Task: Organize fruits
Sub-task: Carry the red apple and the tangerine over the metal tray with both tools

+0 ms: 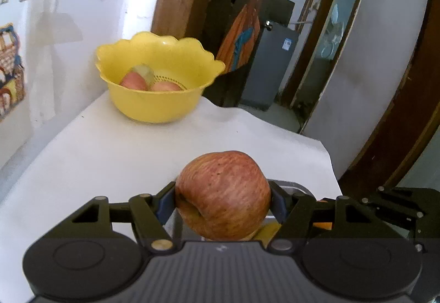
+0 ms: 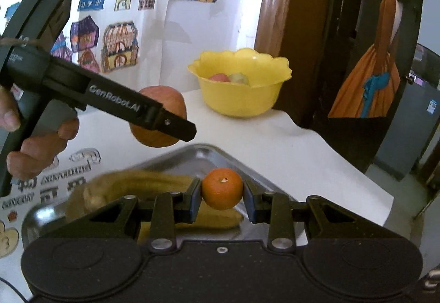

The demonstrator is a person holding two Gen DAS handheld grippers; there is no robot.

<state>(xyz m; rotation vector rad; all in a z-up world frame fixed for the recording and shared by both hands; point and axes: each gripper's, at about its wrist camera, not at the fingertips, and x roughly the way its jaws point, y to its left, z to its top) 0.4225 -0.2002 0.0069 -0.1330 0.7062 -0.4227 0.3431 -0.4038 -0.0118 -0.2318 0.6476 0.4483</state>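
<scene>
My left gripper (image 1: 223, 200) is shut on a large red apple (image 1: 223, 194), held above the white table. The right wrist view shows that same apple (image 2: 162, 117) in the left gripper (image 2: 170, 124), to the left of the bowl. My right gripper (image 2: 222, 191) is shut on a small orange (image 2: 222, 189) above a steel tray (image 2: 209, 154). Bananas (image 2: 132, 187) lie in the tray under it, blurred. A yellow scalloped bowl (image 1: 159, 77) stands at the far end of the table with two reddish fruits and a pale one inside; it is the bowl (image 2: 239, 83) ahead in the right wrist view.
The white table (image 1: 110, 154) ends at a wall on the left and drops off on the right. Behind the bowl rise a brown door frame (image 2: 272, 8) and a dark painted panel (image 2: 385, 55). Drawings cover the wall (image 2: 115, 36). A person's hand (image 2: 35, 154) grips the left tool.
</scene>
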